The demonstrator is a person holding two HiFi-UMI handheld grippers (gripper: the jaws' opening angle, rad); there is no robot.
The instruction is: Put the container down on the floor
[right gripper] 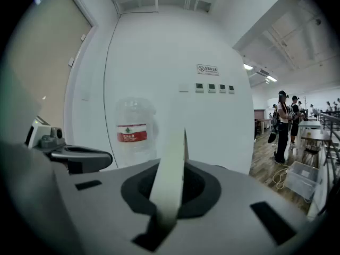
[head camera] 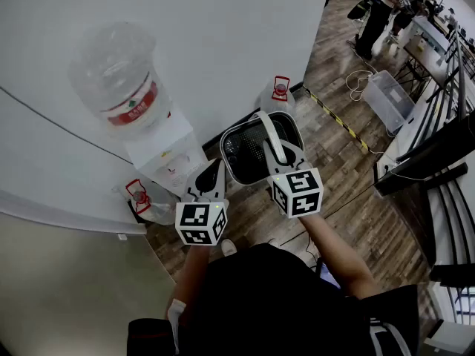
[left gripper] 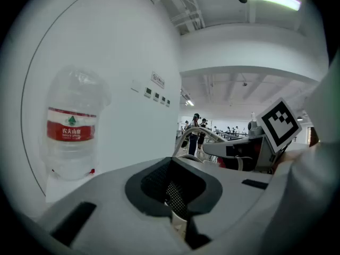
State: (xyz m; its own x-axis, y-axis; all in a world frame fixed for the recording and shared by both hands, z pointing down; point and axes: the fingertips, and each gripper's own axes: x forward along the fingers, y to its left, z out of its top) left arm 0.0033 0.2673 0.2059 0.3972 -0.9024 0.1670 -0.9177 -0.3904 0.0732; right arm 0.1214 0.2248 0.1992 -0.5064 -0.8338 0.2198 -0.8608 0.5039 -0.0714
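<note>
- The right claw (head camera: 276, 153) is closed on the flat white strap handle (right gripper: 172, 170) of a dark grey, round-cornered plastic container with a pale rim (head camera: 236, 154); in the right gripper view the strap runs up between the jaws, pinched there.
- The container hangs below that claw, its handle raised upright, over the brown wooden plank floor (head camera: 356, 199). The head view does not show whether its base touches the planks.
- The left claw (head camera: 211, 170) sits just beside the container's left rim. Its black meshed pads (left gripper: 171, 193) stand together with nothing between them.
- In the left gripper view the white handle arches up to the right, with the right claw's black-and-white marker cube (left gripper: 280, 122) beside it.
- Left of the container, against the white wall (head camera: 223, 43), stands a white water dispenser (head camera: 165, 158) topped by a large clear bottle with a red label (head camera: 122, 84).
- Two clear water jugs with red caps rest on the floor: one behind the container by the wall (head camera: 280, 91), one at the dispenser's foot (head camera: 141, 199).
- A yellow-and-black tape line (head camera: 338, 121) crosses the planks to the right; beyond it lies a clear plastic crate (head camera: 390, 99).
- People (head camera: 382, 6) stand by benches far across the room.
</note>
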